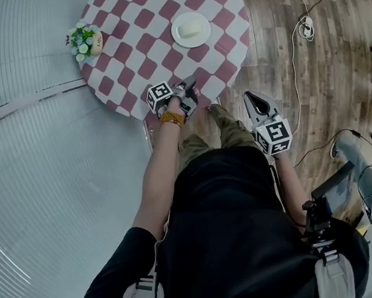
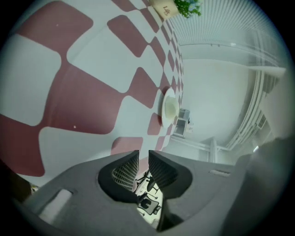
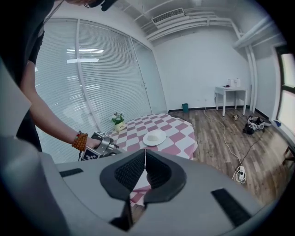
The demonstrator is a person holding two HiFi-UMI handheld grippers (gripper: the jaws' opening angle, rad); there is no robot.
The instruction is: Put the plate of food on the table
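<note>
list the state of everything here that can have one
plate of food, flat on the table, not held
flower pot, upright on the table
left gripper, jaws slightly apart, empty
right gripper, jaws together, empty

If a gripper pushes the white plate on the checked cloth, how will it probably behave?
The plate looks rigid and shallow, so it would probably slide flat, not tip. The cloth may bunch under it. The pale food on it might shift.
</note>
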